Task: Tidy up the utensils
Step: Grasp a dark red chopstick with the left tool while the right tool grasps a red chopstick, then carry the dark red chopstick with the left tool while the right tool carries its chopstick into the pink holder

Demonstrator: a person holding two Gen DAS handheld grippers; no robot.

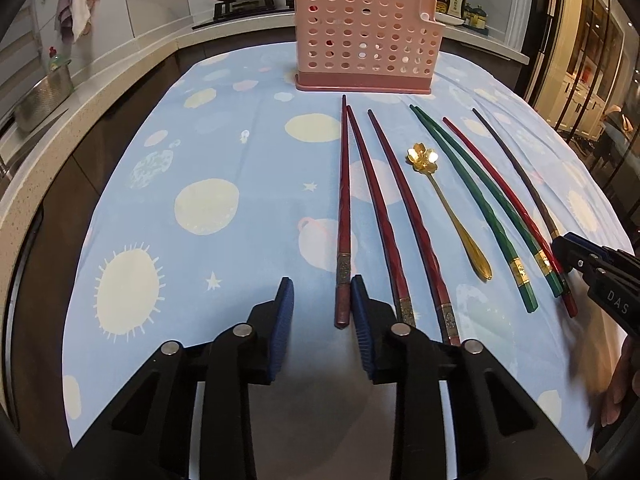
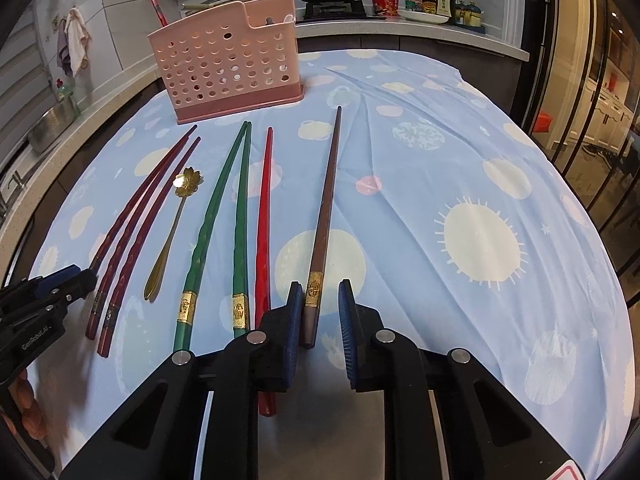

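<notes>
- Seven chopsticks and one gold flower-headed spoon (image 1: 448,216) lie in a fan on the blue planet-print tablecloth (image 1: 200,200), thin tips toward the pink perforated utensil holder (image 1: 366,36) at the table's far end.
- Left hand-held gripper (image 1: 322,312): fingers apart with nothing between them; the leftmost dark-red chopstick (image 1: 343,220) lies just outside its inner pad, so nothing is gripped.
- Right hand-held gripper (image 2: 320,320): the brown chopstick (image 2: 326,200), the one furthest from the spoon, has its thick end between the fingers. It lies against one pad with a gap at the other, so not clamped.
- Judgement call for both: centre the thick end between the pads before squeezing, and take one stick only.
- The bright red chopstick (image 2: 264,216) lies beside the right pad, so a stray catch is the risk.
- Then lift level and go to the holder, tip down.
</notes>
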